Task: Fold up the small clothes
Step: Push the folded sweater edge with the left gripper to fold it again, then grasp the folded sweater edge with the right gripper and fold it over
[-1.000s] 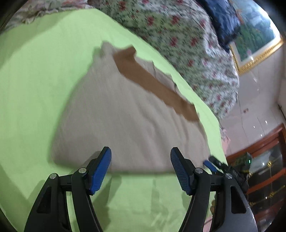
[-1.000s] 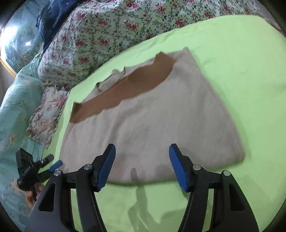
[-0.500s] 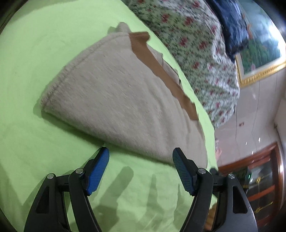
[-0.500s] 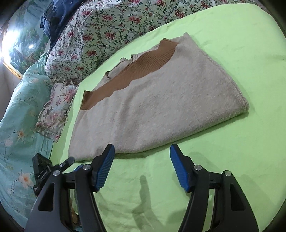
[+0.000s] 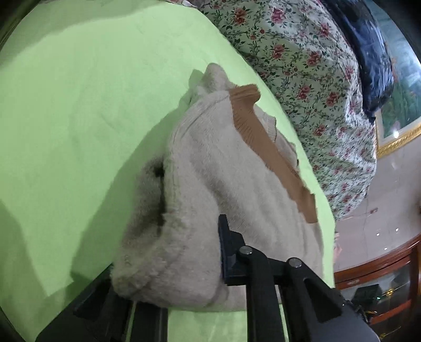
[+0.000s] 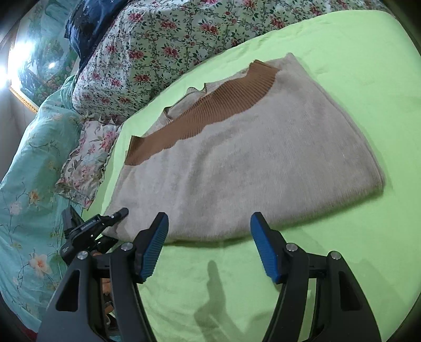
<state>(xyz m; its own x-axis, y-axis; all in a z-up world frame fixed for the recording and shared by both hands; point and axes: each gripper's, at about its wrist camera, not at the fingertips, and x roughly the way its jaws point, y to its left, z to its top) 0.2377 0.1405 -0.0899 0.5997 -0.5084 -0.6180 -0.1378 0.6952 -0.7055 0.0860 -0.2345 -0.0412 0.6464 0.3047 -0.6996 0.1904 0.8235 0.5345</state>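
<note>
A folded beige knit sweater (image 6: 244, 168) with a brown ribbed band (image 6: 208, 110) lies on the green sheet (image 6: 355, 79). In the left wrist view my left gripper (image 5: 179, 265) is shut on the near corner of the sweater (image 5: 210, 210), which bunches up between the fingers and hides the left one. The brown band (image 5: 268, 155) runs along its far side. My right gripper (image 6: 209, 244) is open and empty, just in front of the sweater's near edge. The left gripper (image 6: 89, 231) also shows at the sweater's left corner.
A floral quilt (image 6: 171, 42) and a dark blue cloth (image 6: 89, 23) lie behind the sweater. A teal floral cover (image 6: 26, 184) hangs at the bed's left side. A wooden cabinet (image 5: 381, 284) and tiled floor (image 5: 394, 189) lie past the bed edge.
My left gripper moved forward onto the sweater's near corner and shut on it, bunching the cloth. My right gripper came slightly closer to the near edge and stayed open.
</note>
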